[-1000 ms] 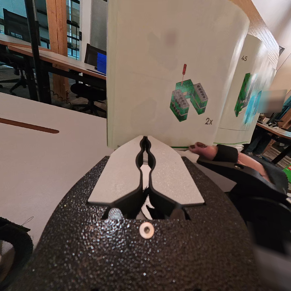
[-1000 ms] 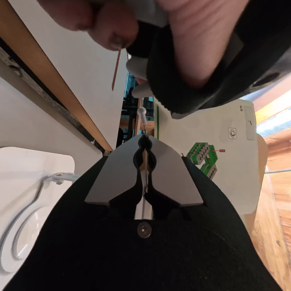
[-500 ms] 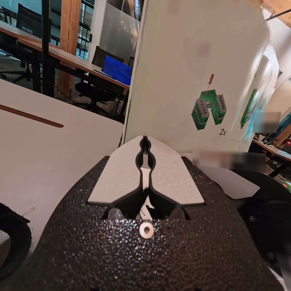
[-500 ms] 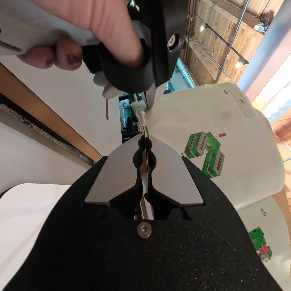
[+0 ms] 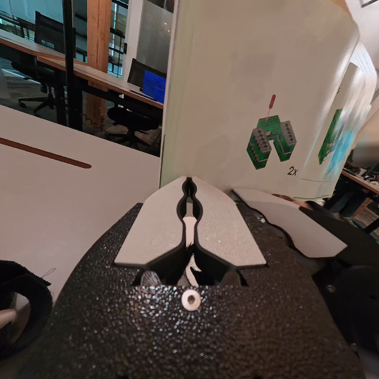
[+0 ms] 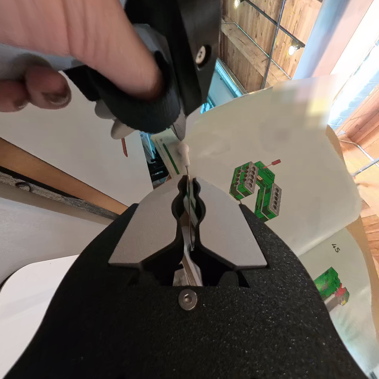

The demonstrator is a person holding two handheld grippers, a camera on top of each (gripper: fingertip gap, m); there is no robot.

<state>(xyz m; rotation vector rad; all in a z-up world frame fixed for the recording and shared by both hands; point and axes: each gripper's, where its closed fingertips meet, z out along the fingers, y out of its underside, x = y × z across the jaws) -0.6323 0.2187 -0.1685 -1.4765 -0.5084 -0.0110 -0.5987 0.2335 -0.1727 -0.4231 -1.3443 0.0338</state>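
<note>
A brick-building instruction booklet (image 5: 235, 92) stands open and curved, with green brick drawings on its pages; it also shows in the right wrist view (image 6: 276, 133). My left gripper (image 5: 189, 180) is shut on the lower edge of the front page. In the right wrist view it (image 6: 181, 131) pinches the page corner, with a person's hand (image 6: 92, 51) around its body. My right gripper (image 6: 188, 180) is shut on a thin metal pin with a white head (image 6: 183, 150), and the page's green-striped edge runs between its jaws. It (image 5: 287, 221) lies just right of the left gripper.
A white table (image 5: 61, 194) with a brown slot (image 5: 47, 153) lies under the left gripper. Behind are desks, black office chairs (image 5: 131, 121), blue bins (image 5: 153, 86) and a wooden post (image 5: 98, 61). A wooden table edge (image 6: 61, 184) crosses the right wrist view. Tip to tip, the grippers are about 4 centimeters apart.
The right gripper has come up close beside the left gripper, under the page's lower edge. The booklet has swung in both views. Both grippers stay shut.
</note>
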